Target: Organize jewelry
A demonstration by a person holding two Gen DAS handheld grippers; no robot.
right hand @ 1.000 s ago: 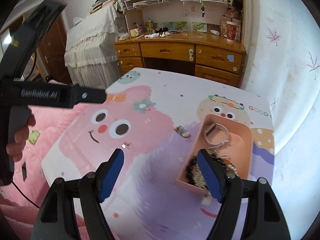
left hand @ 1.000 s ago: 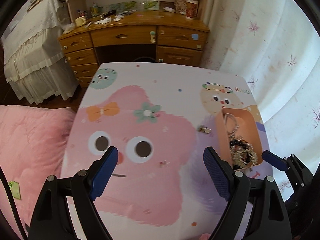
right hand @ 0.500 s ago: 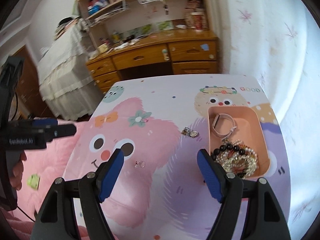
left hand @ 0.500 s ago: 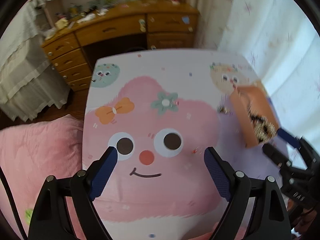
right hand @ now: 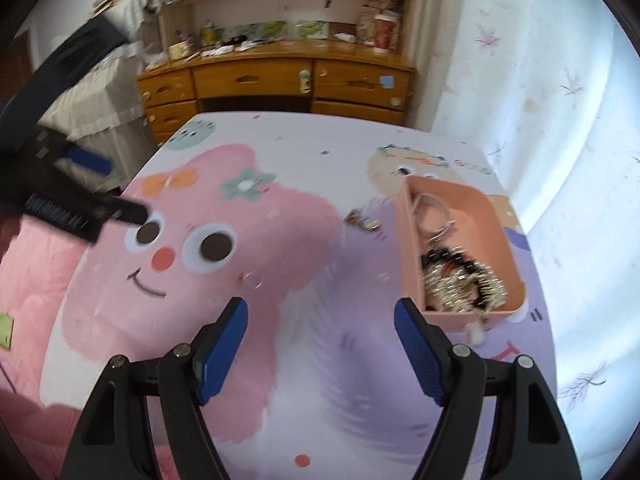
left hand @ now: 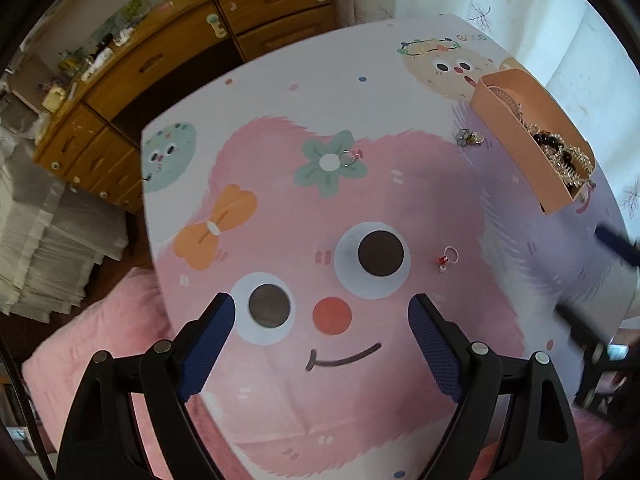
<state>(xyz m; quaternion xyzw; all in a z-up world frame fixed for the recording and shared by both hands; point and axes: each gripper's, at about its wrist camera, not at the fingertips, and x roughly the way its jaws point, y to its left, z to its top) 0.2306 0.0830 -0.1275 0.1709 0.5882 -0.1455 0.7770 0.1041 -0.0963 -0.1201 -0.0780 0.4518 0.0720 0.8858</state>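
Note:
A peach tray (left hand: 516, 136) (right hand: 504, 240) at the table's right holds bracelets and beaded jewelry (right hand: 460, 276). Loose on the cartoon tablecloth lie a ring with a red bead (left hand: 447, 258) (right hand: 250, 279), a ring with a pink stone (left hand: 349, 157) on the green flower, and a small metal cluster (left hand: 469, 137) (right hand: 363, 221) beside the tray. My left gripper (left hand: 322, 338) is open and empty above the cartoon face. My right gripper (right hand: 321, 338) is open and empty above the front of the table, left of the tray.
A wooden desk with drawers (right hand: 280, 80) stands behind the table. A pink quilt (left hand: 92, 340) lies left of the table. White curtains (right hand: 560, 100) hang on the right. A bed with white cloth (left hand: 44, 232) is at the far left.
The left gripper has swung left and lower over the cartoon face. The right gripper has moved lower and nearer to the table. Both stay open.

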